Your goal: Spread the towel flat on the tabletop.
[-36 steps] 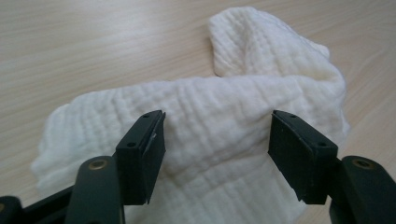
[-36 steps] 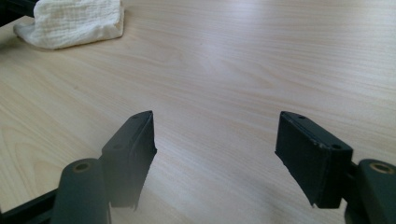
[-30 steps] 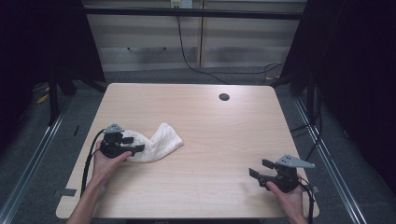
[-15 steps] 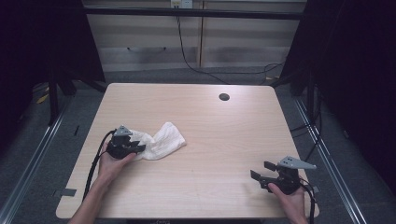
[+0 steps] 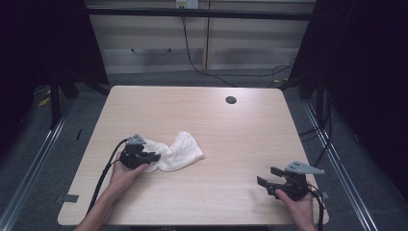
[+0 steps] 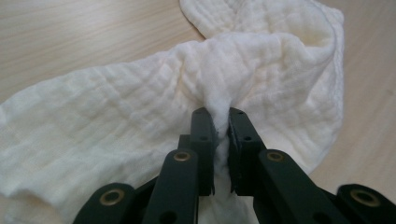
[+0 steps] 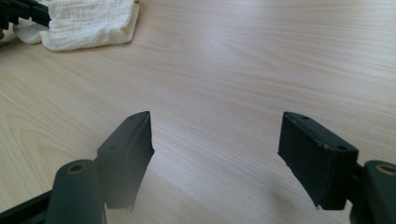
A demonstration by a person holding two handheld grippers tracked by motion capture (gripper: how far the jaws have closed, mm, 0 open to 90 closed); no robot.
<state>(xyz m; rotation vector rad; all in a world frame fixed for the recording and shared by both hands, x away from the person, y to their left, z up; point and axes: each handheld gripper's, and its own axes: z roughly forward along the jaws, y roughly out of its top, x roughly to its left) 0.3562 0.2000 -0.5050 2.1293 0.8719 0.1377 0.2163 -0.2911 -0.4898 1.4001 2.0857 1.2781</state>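
Note:
A crumpled white cloth (image 5: 179, 151) lies on the left half of the wooden table (image 5: 231, 134). My left gripper (image 5: 153, 157) is shut on the cloth's near-left part; in the left gripper view a pinched fold of the cloth (image 6: 261, 70) bulges up between the two black jaws at my left gripper (image 6: 221, 116). My right gripper (image 5: 267, 177) hovers over bare wood near the front right corner, open, with nothing between its fingers. In the right gripper view my right gripper (image 7: 215, 133) shows wide-set jaws, and the cloth (image 7: 88, 21) lies far off at the upper left.
A small dark round hole (image 5: 231, 100) sits in the table near the far edge. Metal rails (image 5: 337, 159) run along both sides of the table. A cabinet front (image 5: 202, 48) and a hanging cable (image 5: 192, 53) stand behind it.
My left gripper has pushed rightward into the cloth and closed on a fold, shifting the cloth slightly right. My right gripper has drifted a little toward the table's front edge.

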